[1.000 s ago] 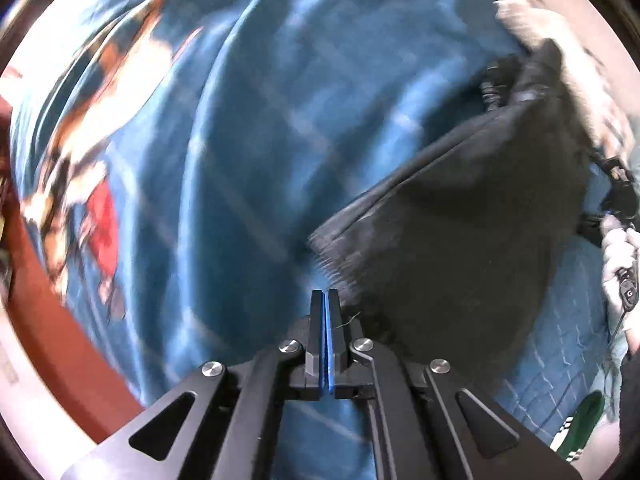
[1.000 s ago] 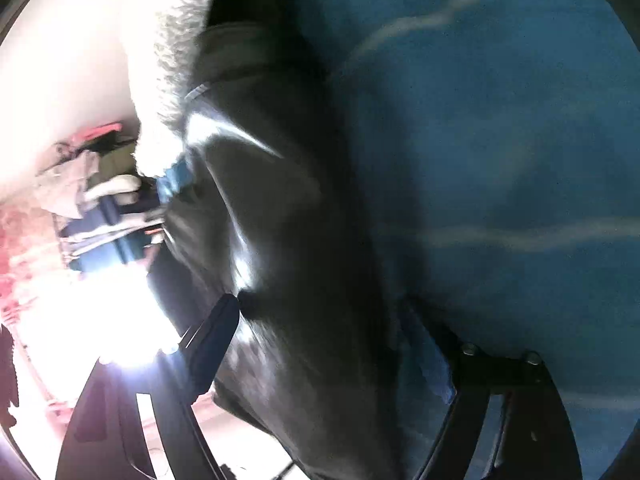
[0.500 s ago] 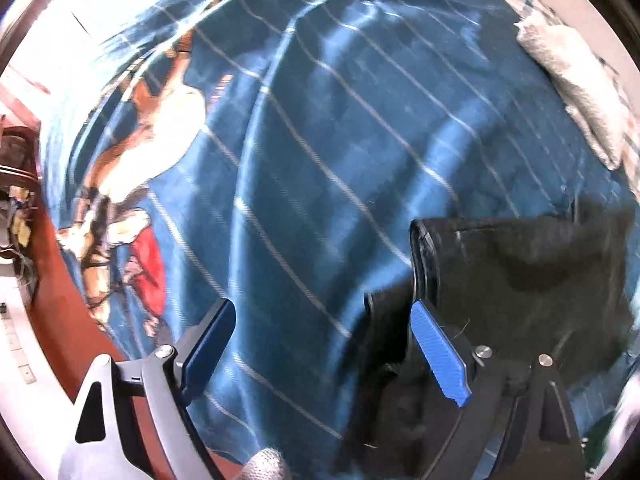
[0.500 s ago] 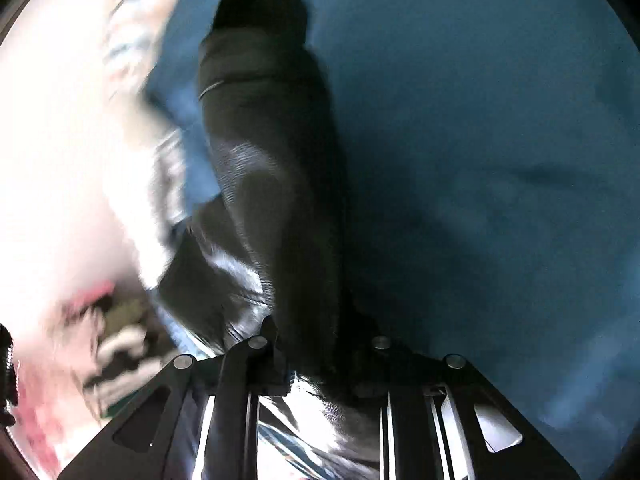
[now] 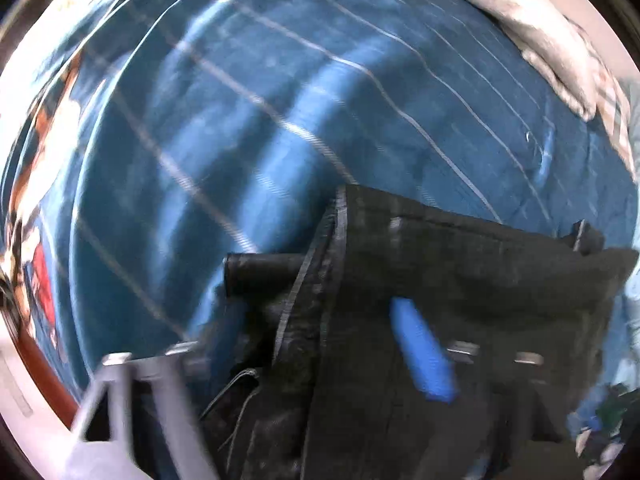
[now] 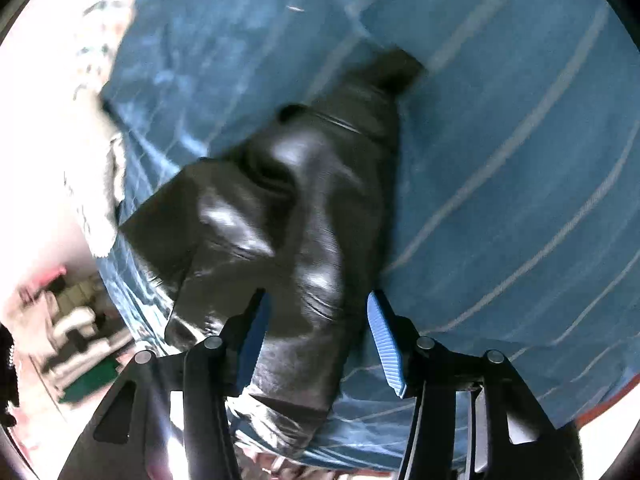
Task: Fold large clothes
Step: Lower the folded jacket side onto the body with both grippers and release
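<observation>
A dark, nearly black pair of trousers (image 5: 440,280) lies folded on a blue striped bedspread (image 5: 240,120). In the left wrist view it fills the lower right, with a hem end sticking out left. My left gripper (image 5: 316,344) is open over the garment, blurred by motion; its blue pad (image 5: 424,356) shows over the cloth. In the right wrist view the trousers (image 6: 288,220) run away from me as a long bundle. My right gripper (image 6: 316,328) is open, one finger on each side of the cloth, not clamping it.
A pale fluffy towel or pillow (image 5: 552,48) lies at the bed's far right. A printed picture panel (image 5: 36,152) is on the bedspread's left. The bed edge and cluttered floor (image 6: 76,340) are at the right wrist view's lower left.
My left gripper was shut a second ago, then opened and moved over the trousers. My right gripper was shut on the trousers half a second ago and has opened; the bundle now lies on the bed.
</observation>
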Motion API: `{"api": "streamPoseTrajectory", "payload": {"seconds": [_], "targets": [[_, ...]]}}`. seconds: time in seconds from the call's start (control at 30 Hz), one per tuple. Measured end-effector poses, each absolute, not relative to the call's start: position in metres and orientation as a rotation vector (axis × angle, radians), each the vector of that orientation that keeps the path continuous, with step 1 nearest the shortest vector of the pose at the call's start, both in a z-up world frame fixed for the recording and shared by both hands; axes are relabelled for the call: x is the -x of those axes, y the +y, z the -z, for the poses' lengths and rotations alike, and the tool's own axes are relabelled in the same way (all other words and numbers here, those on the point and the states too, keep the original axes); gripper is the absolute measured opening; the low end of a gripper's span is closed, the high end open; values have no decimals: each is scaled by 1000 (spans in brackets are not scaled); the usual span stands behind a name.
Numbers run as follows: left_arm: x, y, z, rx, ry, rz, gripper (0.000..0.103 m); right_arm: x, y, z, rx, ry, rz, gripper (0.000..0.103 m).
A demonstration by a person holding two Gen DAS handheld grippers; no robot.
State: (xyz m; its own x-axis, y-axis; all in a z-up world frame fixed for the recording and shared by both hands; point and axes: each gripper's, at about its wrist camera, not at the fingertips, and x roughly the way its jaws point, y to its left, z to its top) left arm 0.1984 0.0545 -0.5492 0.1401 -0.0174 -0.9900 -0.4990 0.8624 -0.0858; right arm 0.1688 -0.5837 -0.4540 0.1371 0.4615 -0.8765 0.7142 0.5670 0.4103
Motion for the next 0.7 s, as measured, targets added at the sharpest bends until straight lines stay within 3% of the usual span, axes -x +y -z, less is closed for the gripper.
{"api": "streamPoseTrajectory", "payload": {"seconds": [0.07, 0.1, 0.3, 0.5, 0.6, 0.7], "targets": [[-199, 48, 540, 360, 1373, -411, 5, -177, -584, 448, -1004, 1501, 218, 53], [-196, 50, 534, 362, 1353, -420, 3, -185, -580, 444, -966, 1507, 203, 53], [-158, 67, 487, 447, 1277, -418, 3, -227, -552, 423, -771, 1513, 69, 53], [-143, 66, 517, 497, 1354, -437, 3, -267, -484, 430, -620, 1562, -154, 53], [-146, 73, 538, 534, 1392, -445, 8, -293, -439, 449, -513, 1544, -235, 40], [-159, 83, 538, 577, 1402, -443, 11, -316, -422, 497, -462, 1594, -149, 39]]}}
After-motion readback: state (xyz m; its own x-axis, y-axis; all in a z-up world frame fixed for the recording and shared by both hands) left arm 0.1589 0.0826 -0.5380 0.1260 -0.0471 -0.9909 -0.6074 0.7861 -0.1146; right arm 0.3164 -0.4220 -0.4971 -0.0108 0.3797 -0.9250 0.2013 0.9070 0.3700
